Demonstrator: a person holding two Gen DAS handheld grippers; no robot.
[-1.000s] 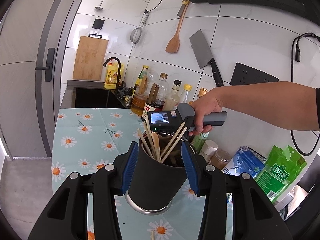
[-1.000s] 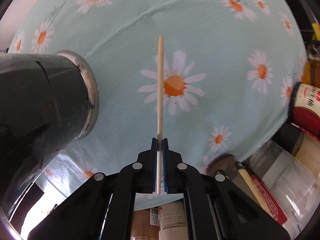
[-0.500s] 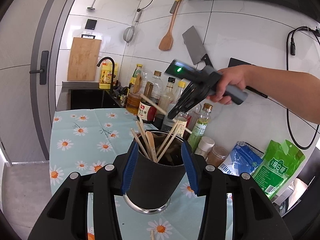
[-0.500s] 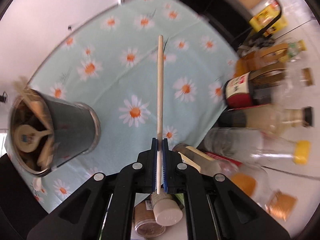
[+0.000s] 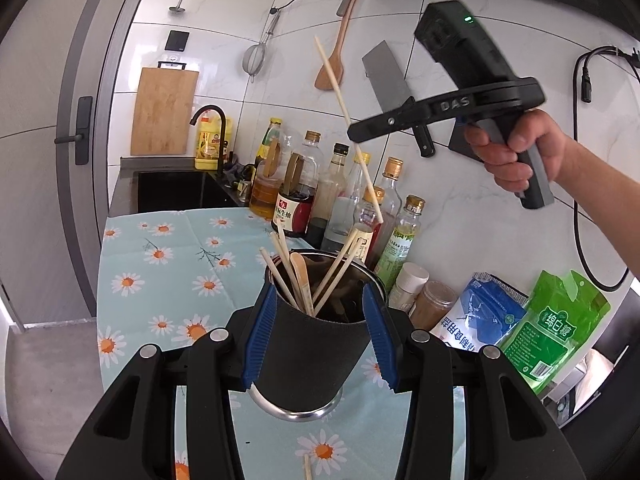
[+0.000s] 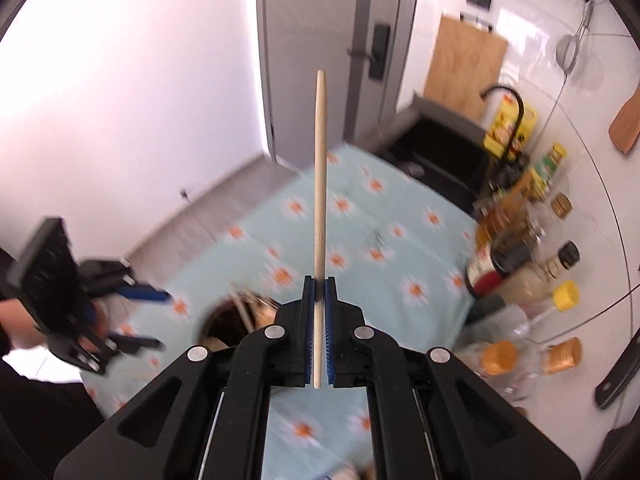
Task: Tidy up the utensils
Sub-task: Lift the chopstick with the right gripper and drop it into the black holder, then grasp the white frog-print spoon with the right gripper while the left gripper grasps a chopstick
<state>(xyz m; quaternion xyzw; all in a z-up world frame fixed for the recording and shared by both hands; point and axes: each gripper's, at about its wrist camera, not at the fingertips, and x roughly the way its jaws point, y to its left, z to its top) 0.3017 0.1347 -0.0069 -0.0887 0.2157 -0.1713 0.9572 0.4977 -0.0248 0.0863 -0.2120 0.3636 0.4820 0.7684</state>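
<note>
Utensil holder (image 5: 310,344) with chopsticks and spoon, clamped between left tool (image 5: 316,340) pads; right tool (image 6: 319,332) pinching one chopstick (image 6: 320,184).

White marble-tiled wall (image 5: 400,12) rises behind a daisy-print tablecloth (image 5: 168,264); left of the wall-leaning cutting board (image 5: 163,111), a grey door (image 5: 52,128) meets grey floor (image 5: 44,380).

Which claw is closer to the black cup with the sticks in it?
The left claw. Its blue pads sit on either side of the black cup. The right claw is up in the air above the cup, pinching one chopstick.
</note>
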